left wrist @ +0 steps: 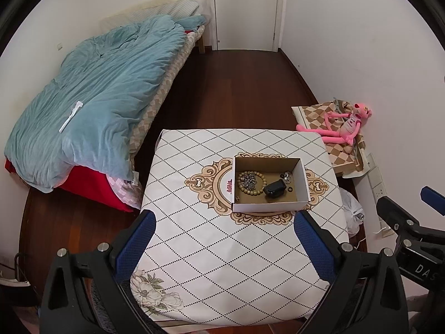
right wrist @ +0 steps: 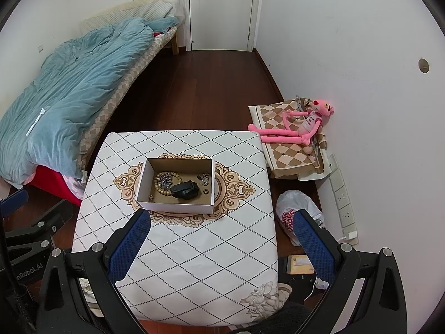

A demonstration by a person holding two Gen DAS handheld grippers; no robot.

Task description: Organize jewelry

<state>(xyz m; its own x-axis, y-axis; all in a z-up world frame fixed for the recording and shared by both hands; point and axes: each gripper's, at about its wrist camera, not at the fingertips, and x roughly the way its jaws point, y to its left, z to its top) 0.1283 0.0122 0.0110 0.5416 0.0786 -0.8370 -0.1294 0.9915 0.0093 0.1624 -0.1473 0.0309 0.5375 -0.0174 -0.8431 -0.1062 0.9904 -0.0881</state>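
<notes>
Both tongs hang apart and empty above the counter [left wrist: 194, 250], left tongs [left wrist: 224, 239] and right tongs [right wrist: 222, 239] well short of the cardboard box [left wrist: 301, 178]. Inside it lie a wooden bead bracelet [left wrist: 251, 181], a black pouch [left wrist: 276, 188], metal trinkets [left wrist: 286, 176] and what may be a small ring [right wrist: 205, 192]. Everything already sits in the box; little seems left, perhaps only tidying.

Both cams sit high and well back, looking down across the worktop [left wrist: 211, 250] toward the door [left wrist: 246, 8]. Left view is shifted left, catching more of the bed [left wrist: 91, 97]; right view sees more of the wall. Both share the cardboard box [right wrist: 178, 186], mid-worktop.
</notes>
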